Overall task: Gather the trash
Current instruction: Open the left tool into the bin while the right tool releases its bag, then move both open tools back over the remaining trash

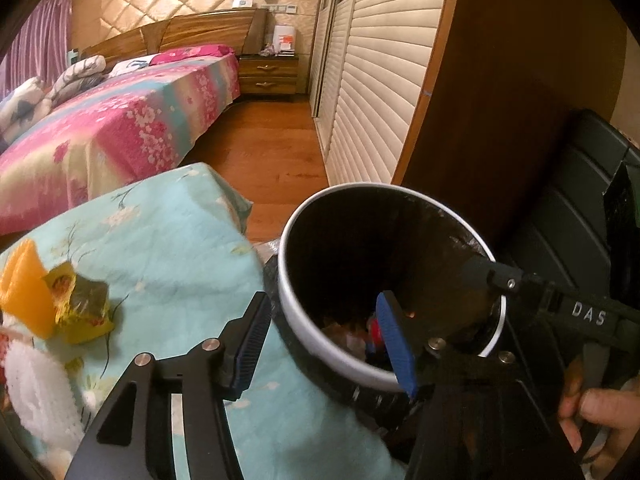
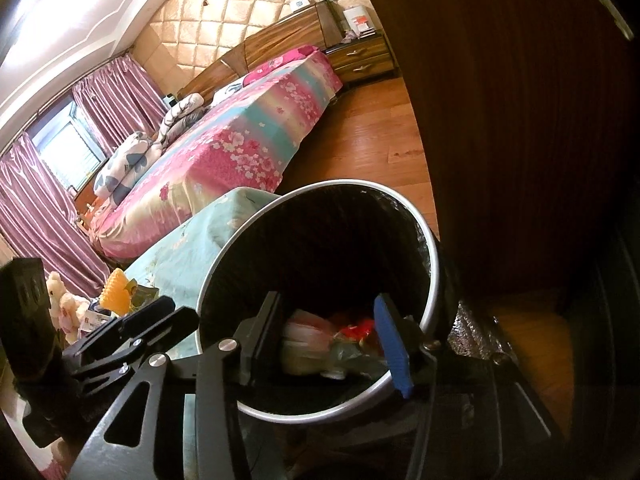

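Bin (image 2: 224, 240) — biggest item, white rim, black liner. It sat right under both tools, leaning against the teal-covered surface (image 1: 180, 240). Rigid wall, but prob. light; a knock on the rim could tip it, so you'd have wanted to stay off it.

Trash already in bin (image 2: 320, 344) — lay directly below and between the right gripper's (image 2: 326, 344) jaws, not touching them. Pale bags, a red scrap. Soft, crumpled, near weightless by the look.

Remaining trash on the cloth: yellow-green wrapper (image 1: 82, 308), well to the left of the left gripper's (image 1: 320, 344) jaws, touching an orange ribbed piece (image 1: 24, 292). Wrapper looked like thin, glossy film: light, slippery, crushes flat. Best hold was prob. a raised crumpled fold, pads across it, not the flat face. Orange piece looked stiffer; you could've pinched it across its narrow sides. Can't tell if it's trash.

Jaws: your left pair stood part-open, nothing between the pads; one finger hung over the cloth, the other over the bin mouth. Your right pair also part-open and empty, over the bin mouth.
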`<action>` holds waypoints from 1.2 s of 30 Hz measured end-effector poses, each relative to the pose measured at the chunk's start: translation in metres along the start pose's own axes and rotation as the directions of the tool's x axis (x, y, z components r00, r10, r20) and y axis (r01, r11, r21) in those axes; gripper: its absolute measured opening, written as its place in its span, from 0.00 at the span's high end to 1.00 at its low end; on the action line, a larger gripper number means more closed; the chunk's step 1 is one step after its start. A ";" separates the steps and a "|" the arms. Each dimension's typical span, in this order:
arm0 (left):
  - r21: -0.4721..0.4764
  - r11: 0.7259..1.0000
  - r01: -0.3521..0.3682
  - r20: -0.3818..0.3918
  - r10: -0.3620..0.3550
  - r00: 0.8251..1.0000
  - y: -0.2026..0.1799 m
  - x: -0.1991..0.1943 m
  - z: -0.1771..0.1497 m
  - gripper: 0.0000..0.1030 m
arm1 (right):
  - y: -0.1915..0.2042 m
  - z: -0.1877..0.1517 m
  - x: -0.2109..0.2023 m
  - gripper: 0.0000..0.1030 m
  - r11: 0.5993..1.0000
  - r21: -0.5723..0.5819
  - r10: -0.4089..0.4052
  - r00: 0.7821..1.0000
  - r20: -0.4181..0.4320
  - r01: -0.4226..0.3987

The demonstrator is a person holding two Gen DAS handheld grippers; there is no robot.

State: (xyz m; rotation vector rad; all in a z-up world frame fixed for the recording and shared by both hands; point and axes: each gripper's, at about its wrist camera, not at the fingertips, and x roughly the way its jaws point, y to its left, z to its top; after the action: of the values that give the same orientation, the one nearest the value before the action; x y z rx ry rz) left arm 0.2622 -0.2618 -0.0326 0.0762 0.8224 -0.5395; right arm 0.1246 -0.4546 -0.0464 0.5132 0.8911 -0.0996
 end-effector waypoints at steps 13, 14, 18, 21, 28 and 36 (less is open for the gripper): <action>-0.111 0.993 -0.047 0.014 0.049 0.999 0.034 -0.051 -0.047 0.42 | 0.037 -0.020 -0.009 0.40 0.997 -0.052 0.052 0.998 0.025 -0.050; -0.118 0.992 -0.055 0.015 0.057 0.998 0.037 -0.055 -0.051 0.42 | 0.043 -0.023 -0.009 0.39 0.996 -0.063 0.059 0.998 0.022 -0.057; -0.144 0.986 -0.086 0.020 0.090 0.996 0.050 -0.073 -0.064 0.42 | 0.061 -0.034 -0.006 0.38 0.992 -0.094 0.082 0.997 0.002 -0.082; -0.173 0.979 -0.105 0.014 0.109 0.994 0.060 -0.084 -0.077 0.41 | 0.073 -0.042 -0.004 0.38 0.989 -0.109 0.102 0.995 -0.014 -0.103; -0.246 0.959 -0.142 0.004 0.148 0.989 0.082 -0.113 -0.100 0.41 | 0.099 -0.059 0.003 0.37 0.981 -0.135 0.136 0.989 -0.053 -0.142; -0.305 0.934 -0.186 0.007 0.198 0.980 0.110 -0.145 -0.119 0.41 | 0.126 -0.074 0.011 0.35 0.969 -0.163 0.170 0.981 -0.092 -0.183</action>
State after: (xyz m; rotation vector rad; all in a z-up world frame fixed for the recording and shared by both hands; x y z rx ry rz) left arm 0.1552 -0.0728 -0.0262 -0.1345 0.8427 -0.2248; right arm 0.1146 -0.3085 -0.0444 0.4356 0.9169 0.1593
